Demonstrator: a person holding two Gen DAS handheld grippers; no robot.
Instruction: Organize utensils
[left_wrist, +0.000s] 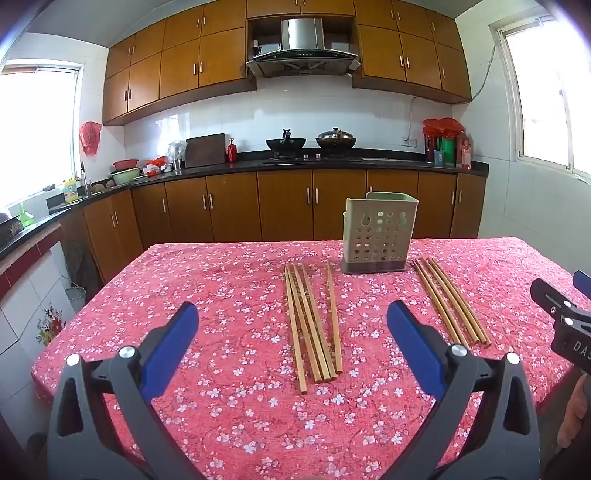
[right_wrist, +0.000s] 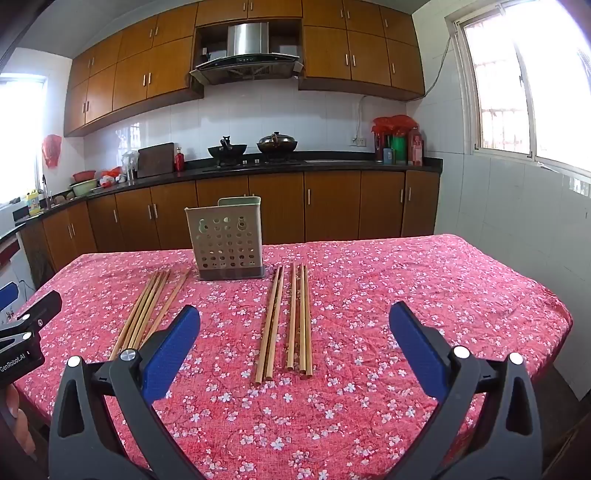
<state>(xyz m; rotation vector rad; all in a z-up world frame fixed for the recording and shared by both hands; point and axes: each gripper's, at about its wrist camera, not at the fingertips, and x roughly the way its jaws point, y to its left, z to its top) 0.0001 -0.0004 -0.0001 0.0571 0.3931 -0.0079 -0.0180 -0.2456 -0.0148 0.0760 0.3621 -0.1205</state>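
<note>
Floral tablecloth (left_wrist: 221, 369): chopsticks (left_wrist: 314, 325) flank holder (left_wrist: 378, 234); nothing blocking.

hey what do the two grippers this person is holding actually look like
Both match: the left gripper and right gripper have dark grey plastic arms with triangular cut-outs, silver pivot screws and two blue textured fingers. White lettering marks each black body, seen from the other camera. No cables or sleeves show.

Daylit kitchen, wooden cabinets (left_wrist: 177, 62), white tiles (left_wrist: 314, 110)
</note>
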